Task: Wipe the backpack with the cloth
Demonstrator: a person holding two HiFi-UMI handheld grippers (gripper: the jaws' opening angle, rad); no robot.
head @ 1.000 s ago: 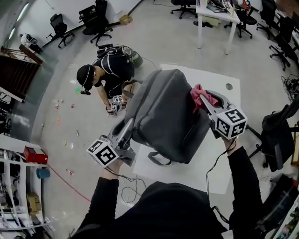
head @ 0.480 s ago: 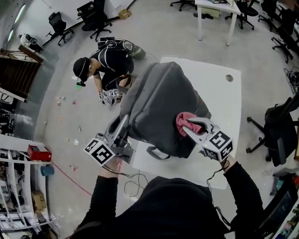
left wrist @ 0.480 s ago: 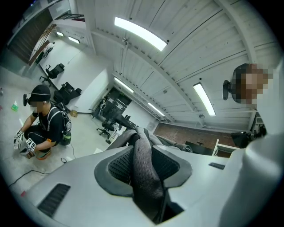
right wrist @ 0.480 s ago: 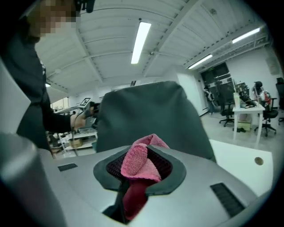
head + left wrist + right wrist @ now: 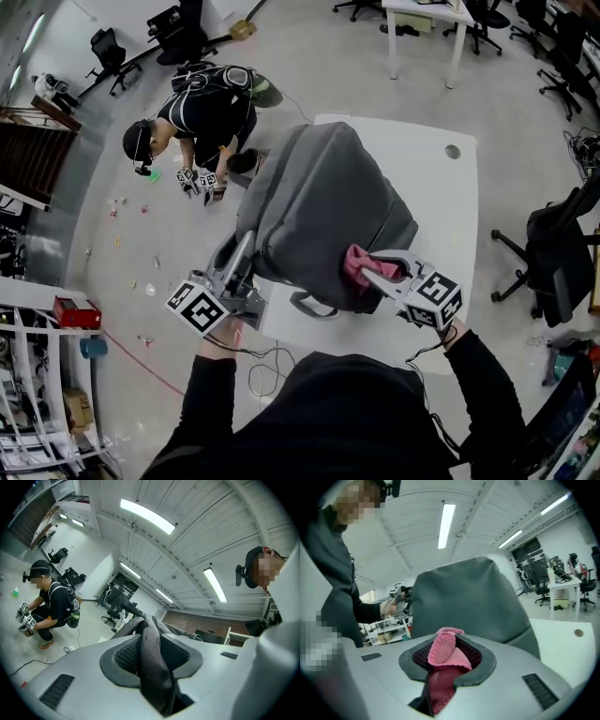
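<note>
The only print to be made out is the black-and-white square marker pattern on each gripper's cube, seen in the head view. There the grey backpack (image 5: 323, 211) stands on the white table (image 5: 441, 192) at the centre of the frame. The left gripper (image 5: 246, 248) meets the backpack's lower left edge, and the right gripper (image 5: 364, 270) holds the pink cloth (image 5: 354, 262) against its lower right side. The left gripper view adds what the head view cannot: the jaws are clamped on a dark mesh strap (image 5: 151, 644) of the backpack, which runs up out of the grip. The right gripper view shows its jaws closed on the cloth, a folded wad sticking up between the pads, with the backpack's grey face rising just behind it and the table's round hole (image 5: 579, 633) at the right edge. A second person (image 5: 197, 117) crouches on the floor at the upper left of the head view, and also shows at the left of the left gripper view.
</note>
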